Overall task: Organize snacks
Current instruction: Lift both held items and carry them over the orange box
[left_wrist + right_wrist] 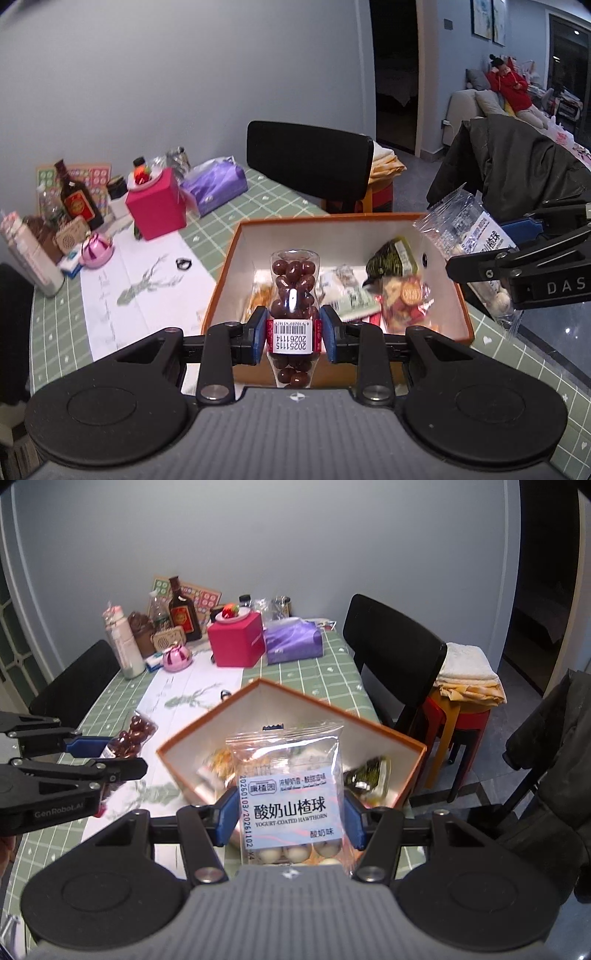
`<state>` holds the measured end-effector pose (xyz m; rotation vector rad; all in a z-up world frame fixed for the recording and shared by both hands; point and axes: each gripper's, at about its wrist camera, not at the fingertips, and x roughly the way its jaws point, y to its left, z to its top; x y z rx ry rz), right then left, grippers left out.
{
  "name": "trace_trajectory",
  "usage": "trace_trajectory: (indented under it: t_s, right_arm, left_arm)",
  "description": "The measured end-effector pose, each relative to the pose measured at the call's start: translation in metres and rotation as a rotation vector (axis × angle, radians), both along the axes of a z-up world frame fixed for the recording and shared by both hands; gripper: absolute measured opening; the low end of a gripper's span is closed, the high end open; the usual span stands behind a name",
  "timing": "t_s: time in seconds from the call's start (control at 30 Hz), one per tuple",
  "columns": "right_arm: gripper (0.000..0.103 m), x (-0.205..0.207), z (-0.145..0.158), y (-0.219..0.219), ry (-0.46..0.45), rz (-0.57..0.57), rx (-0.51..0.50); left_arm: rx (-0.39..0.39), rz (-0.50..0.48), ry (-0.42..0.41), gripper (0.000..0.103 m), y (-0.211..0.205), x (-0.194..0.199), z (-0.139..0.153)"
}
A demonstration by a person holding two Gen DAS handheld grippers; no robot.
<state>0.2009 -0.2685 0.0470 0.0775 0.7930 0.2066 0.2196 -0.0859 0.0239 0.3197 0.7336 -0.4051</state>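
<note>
You are holding the tube (293,295) of chocolate balls in the left gripper (293,332), pads closing on its labelled waist, above the near wall of the box (229,258). It is probably stiff, slick plastic, so keep hold at the label. Your right gripper (291,816) is pinching the bag (290,794) by its sides over the box; it looks light and crinkly.

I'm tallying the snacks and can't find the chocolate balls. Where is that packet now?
The chocolate ball packet is clamped in the left gripper, held at the near edge of the orange box; the right wrist view shows it left of the box.
</note>
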Motion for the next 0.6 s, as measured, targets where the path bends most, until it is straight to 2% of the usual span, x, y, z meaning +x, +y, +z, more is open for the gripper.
trace_trajectory:
  t_s: [0.27, 0.6]
  right_arm:
    - [0.056, 0.045, -0.001, -0.008, -0.01, -0.022, 0.027]
    - [0.056, 0.077, -0.04, -0.008, 0.058, 0.002, 0.022]
  left_arm:
    - [0.047, -0.071, 0.014, 0.034, -0.021, 0.041, -0.012]
    - [0.099, -0.121, 0.106, 0.034, -0.03, 0.07, -0.047]
